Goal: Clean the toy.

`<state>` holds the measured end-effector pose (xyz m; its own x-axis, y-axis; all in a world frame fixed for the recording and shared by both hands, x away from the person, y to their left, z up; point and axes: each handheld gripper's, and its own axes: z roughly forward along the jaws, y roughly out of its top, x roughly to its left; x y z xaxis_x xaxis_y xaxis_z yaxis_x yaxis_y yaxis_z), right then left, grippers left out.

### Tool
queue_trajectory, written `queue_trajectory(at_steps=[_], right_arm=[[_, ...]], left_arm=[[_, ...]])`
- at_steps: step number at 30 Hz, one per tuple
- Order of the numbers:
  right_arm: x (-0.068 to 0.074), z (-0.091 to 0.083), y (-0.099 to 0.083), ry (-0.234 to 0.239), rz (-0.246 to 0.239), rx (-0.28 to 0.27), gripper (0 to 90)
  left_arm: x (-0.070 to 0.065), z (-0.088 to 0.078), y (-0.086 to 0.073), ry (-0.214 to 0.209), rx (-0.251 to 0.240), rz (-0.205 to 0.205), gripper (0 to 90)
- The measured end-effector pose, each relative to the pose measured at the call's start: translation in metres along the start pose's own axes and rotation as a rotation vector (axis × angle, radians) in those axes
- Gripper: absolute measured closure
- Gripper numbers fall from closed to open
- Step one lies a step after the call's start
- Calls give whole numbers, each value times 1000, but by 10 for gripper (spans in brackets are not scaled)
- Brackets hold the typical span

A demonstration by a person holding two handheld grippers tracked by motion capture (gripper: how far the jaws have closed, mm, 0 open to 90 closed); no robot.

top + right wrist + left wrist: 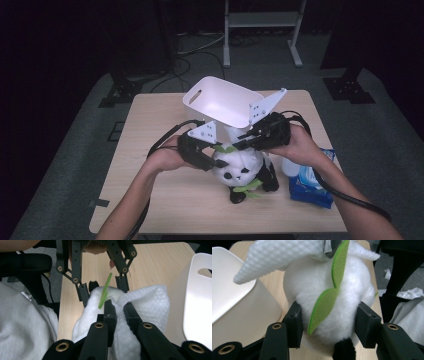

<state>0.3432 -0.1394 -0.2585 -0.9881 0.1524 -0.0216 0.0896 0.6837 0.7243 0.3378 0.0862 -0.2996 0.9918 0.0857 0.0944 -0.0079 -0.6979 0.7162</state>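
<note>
A black-and-white panda plush (240, 172) with green felt leaves (324, 305) sits near the table's front middle. My left gripper (212, 150) comes at it from the left. Its jaws press into the white fur (352, 290) on both sides of the body. My right gripper (245, 140) reaches in from the right, above the panda. It is shut on a white waffle-textured cloth (147, 302), which lies over the top of the toy. In the right gripper view, my left gripper (102, 290) faces me across the plush.
A white plastic bin (220, 102) stands tilted just behind the panda, close to both grippers. A blue packet of wipes (310, 187) lies at the right front of the wooden table (165, 200). The person's light clothing shows past the table's edge (22, 325).
</note>
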Motion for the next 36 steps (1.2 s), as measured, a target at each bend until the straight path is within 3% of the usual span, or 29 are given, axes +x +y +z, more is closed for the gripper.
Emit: queue_trajectory(at_steps=[4,7,10,12,14,19,22,26,36], right_arm=[[1,3,4,29,-3,-26,827],[2,8,1,24,-10,19,827],[-2,5,-13,27,22,21,828],[-2,4,-16,25,28,23,828],[-4,-1,-24,8,41,19,828],[-6,-6,-32,6,70,-1,828],[-5,-6,-34,-1,64,-2,828],[-6,-8,-34,10,69,-18,828],[4,-2,-5,29,2,-51,826]], left_arm=[[0,3,1,-9,-13,5,466],[-1,9,1,-6,-31,-2,441],[-2,15,-1,-13,-94,-30,318],[-2,16,-1,-17,-101,-35,301],[-1,18,-2,-16,-95,-49,222],[0,29,-4,-23,-82,-60,186],[0,38,-6,-26,-99,-56,228],[0,34,-7,-29,-106,-44,415],[-2,13,-1,-27,-45,1,456]])
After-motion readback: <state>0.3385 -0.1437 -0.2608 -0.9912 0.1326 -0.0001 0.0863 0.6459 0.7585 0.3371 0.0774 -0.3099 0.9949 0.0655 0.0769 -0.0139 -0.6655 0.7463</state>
